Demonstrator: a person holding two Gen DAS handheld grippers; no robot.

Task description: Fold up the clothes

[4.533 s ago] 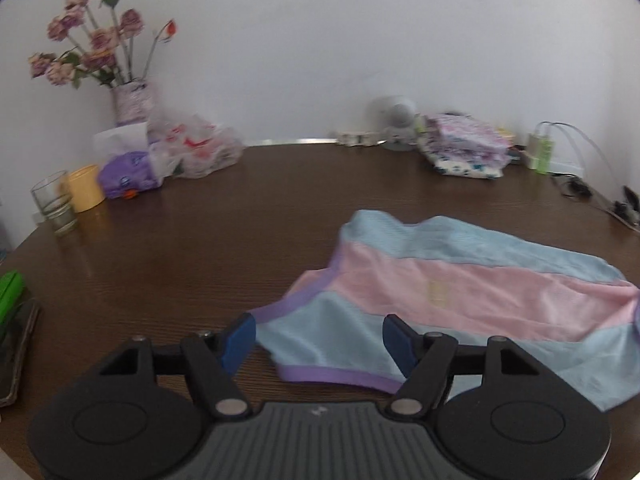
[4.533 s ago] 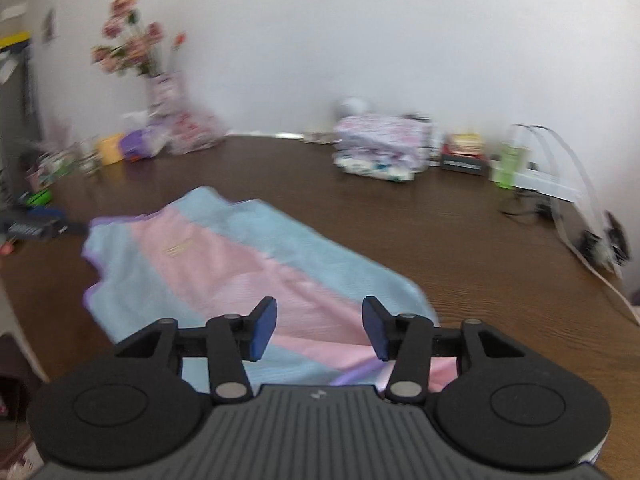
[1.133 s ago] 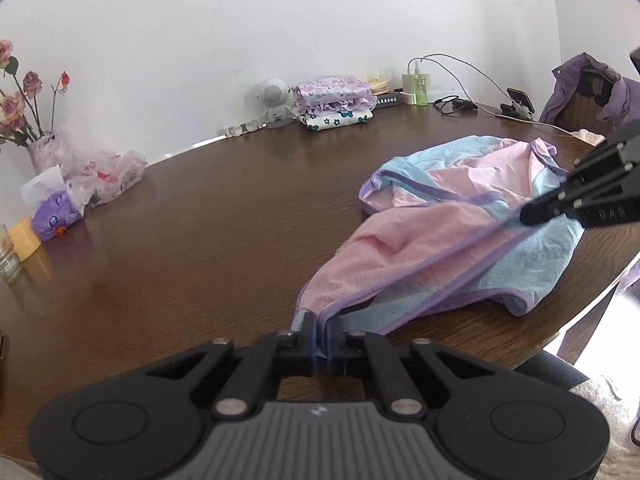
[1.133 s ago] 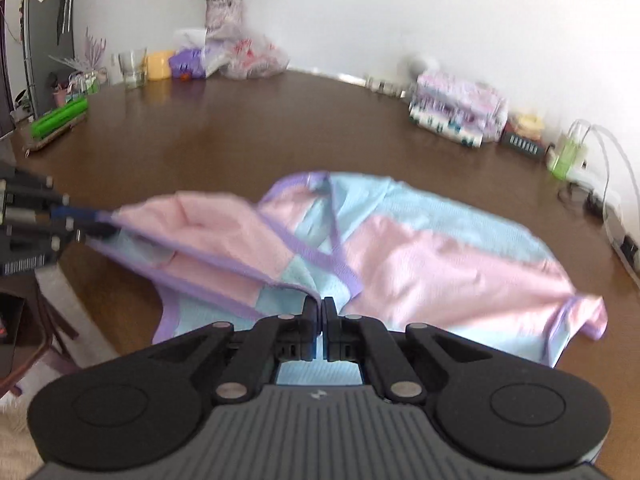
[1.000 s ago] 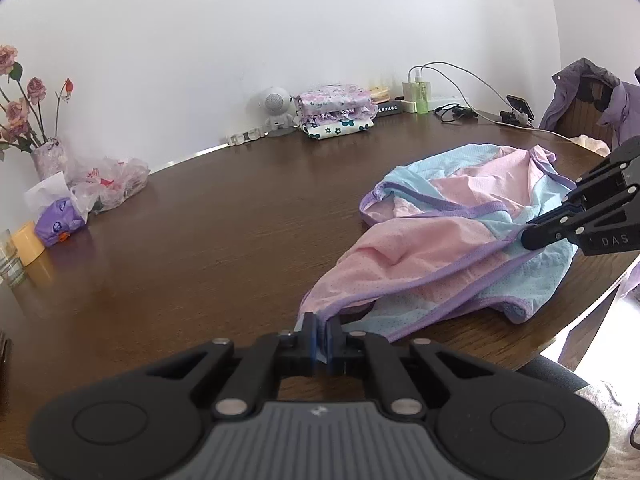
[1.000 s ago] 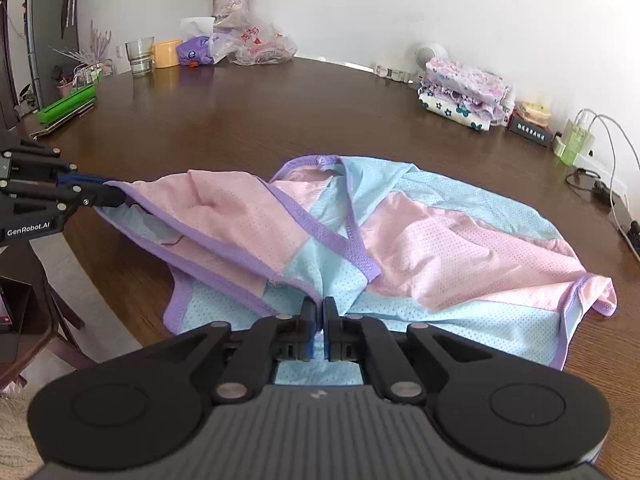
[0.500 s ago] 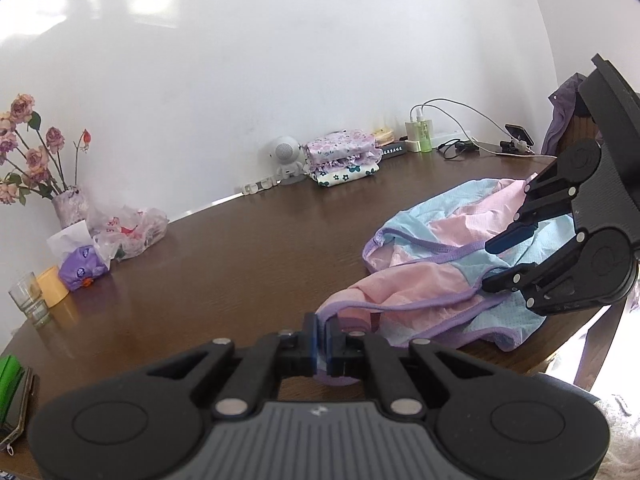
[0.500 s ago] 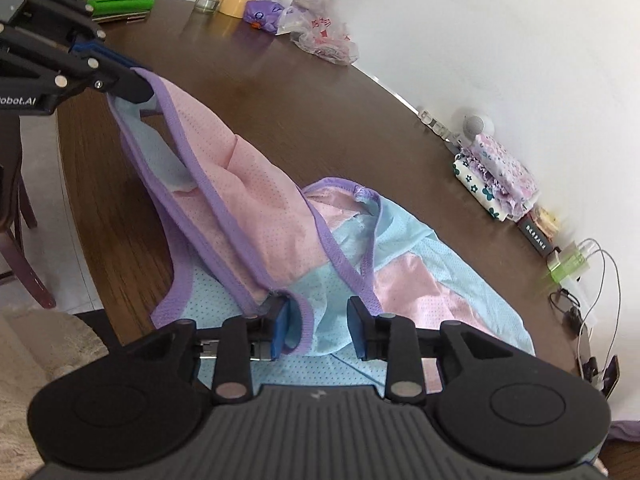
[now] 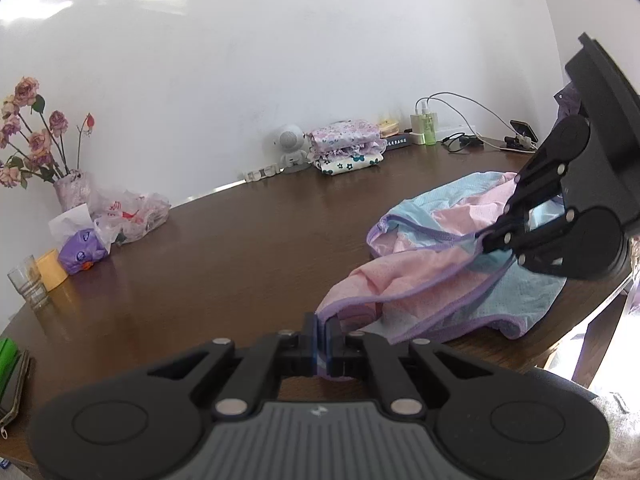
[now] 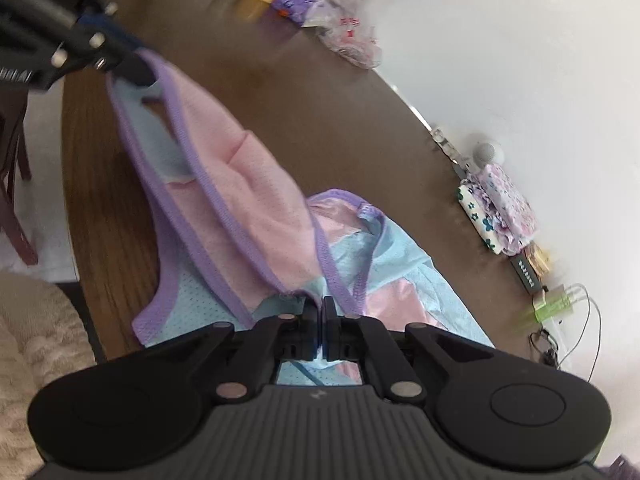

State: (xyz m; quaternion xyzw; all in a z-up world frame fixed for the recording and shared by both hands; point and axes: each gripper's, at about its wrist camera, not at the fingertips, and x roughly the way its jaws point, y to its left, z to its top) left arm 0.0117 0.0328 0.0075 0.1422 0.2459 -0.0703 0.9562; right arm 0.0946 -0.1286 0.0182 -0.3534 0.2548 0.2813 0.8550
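A pink and light-blue mesh top [image 9: 424, 280] with purple trim lies partly on the brown table [image 9: 240, 248], near its front edge. My left gripper [image 9: 322, 336] is shut on a purple-trimmed edge of the top. In the left wrist view my right gripper [image 9: 490, 240] pinches another purple edge further right and holds it above the table. The right wrist view shows the right gripper [image 10: 319, 320] shut on the trim, with the top [image 10: 248, 200] stretched up to the left gripper [image 10: 134, 70]. The rest of the cloth is bunched on the table.
Folded floral clothes [image 9: 348, 148] lie at the back by the wall, with chargers and cables [image 9: 460, 136] beside them. A flower vase [image 9: 70, 196], plastic bag [image 9: 128, 216], yellow cup [image 9: 50, 276] and glass [image 9: 28, 286] stand at the left. A chair [image 10: 16, 168] stands off the table edge.
Half a second ago the right gripper stood open at the trim; now it is shut on it. Both grippers have risen, lifting the near edge of the top off the table.
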